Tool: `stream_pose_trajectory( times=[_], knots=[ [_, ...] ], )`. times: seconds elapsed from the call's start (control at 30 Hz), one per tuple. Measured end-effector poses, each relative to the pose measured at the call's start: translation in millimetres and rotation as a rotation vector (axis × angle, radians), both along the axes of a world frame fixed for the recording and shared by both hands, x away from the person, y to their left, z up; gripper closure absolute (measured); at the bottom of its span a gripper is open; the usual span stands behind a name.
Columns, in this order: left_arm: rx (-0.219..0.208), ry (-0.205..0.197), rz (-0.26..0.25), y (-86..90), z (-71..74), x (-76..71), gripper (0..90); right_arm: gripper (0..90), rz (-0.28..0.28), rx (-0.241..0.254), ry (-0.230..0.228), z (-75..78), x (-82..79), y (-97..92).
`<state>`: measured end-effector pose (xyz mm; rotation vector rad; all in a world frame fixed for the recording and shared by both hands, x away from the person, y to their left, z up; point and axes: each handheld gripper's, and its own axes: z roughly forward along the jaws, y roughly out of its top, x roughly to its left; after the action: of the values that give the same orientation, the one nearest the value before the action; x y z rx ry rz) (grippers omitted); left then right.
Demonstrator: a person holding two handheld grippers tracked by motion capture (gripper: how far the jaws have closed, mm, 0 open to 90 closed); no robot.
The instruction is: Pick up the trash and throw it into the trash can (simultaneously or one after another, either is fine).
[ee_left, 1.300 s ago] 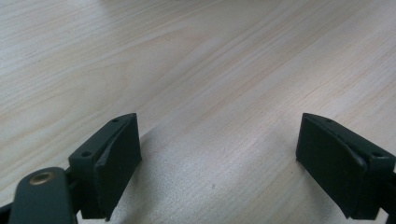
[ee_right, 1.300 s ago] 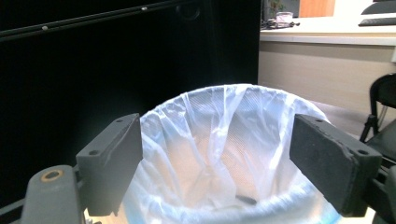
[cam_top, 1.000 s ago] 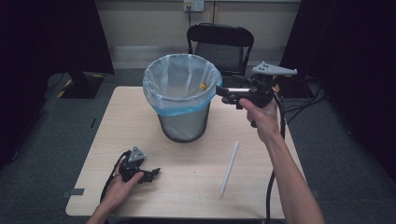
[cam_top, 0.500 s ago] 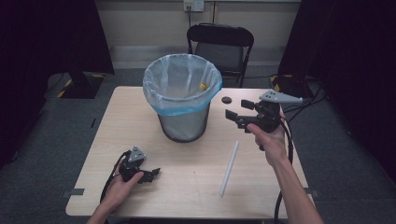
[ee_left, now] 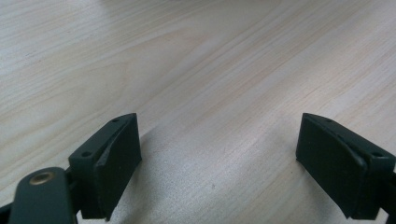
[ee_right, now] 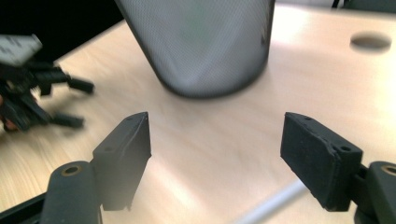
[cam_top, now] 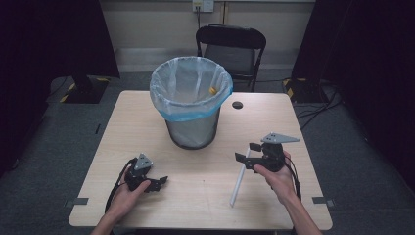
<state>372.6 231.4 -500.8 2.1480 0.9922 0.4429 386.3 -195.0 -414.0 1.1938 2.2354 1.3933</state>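
A thin white stick lies on the wooden table, right of centre. My right gripper hovers low over its far end, pointing left. Its jaws have just been closing a little but stand wide, with nothing gripped. In the right gripper view the stick runs along the table below the right gripper, near one jaw and touching neither pad. My left gripper rests on the table at the front left. The left gripper is open over bare wood.
A wire mesh bin with a pale blue liner stands at the table's middle back, a small yellow thing inside. The bin looms ahead of the right gripper. A round cable hole lies behind it. A black chair stands beyond.
My right gripper has come down from beside the bin's rim to just above the table at the stick's far end. The left hand has stayed where it was.
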Motion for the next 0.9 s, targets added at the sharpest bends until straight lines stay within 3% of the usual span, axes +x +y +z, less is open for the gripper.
stream_pose_trajectory(
  times=[0.03, 0.17, 0.4, 0.53, 0.73, 0.9],
  knots=[
    [0.000, 0.000, 0.000, 0.0, 0.0, 0.0, 13.5, 23.9, 0.000, 0.000, 0.000, 0.0, 0.0, 0.0],
    [0.000, 0.000, 0.000, 0.0, 0.0, 0.0, 13.5, 24.1, -0.027, -0.031, 0.064, -31.4, -8.3, -9.3],
    [-0.001, 0.000, 0.000, 0.0, 0.0, 0.0, 13.5, 25.7, -0.071, -0.094, 0.110, -59.6, -17.4, -14.8],
    [0.001, 0.001, 0.000, 0.0, 0.1, 0.0, 13.5, 27.3, -0.052, -0.123, 0.128, -69.3, -20.4, -8.3],
    [0.000, 0.001, 0.000, 0.0, 0.0, 0.0, 13.5, 27.7, -0.039, -0.141, 0.134, -73.0, -23.0, 1.4],
    [0.000, 0.000, 0.000, 0.0, 0.0, 0.0, 13.5, 26.8, -0.027, -0.187, 0.134, -77.1, -26.9, 11.3]
  ],
)
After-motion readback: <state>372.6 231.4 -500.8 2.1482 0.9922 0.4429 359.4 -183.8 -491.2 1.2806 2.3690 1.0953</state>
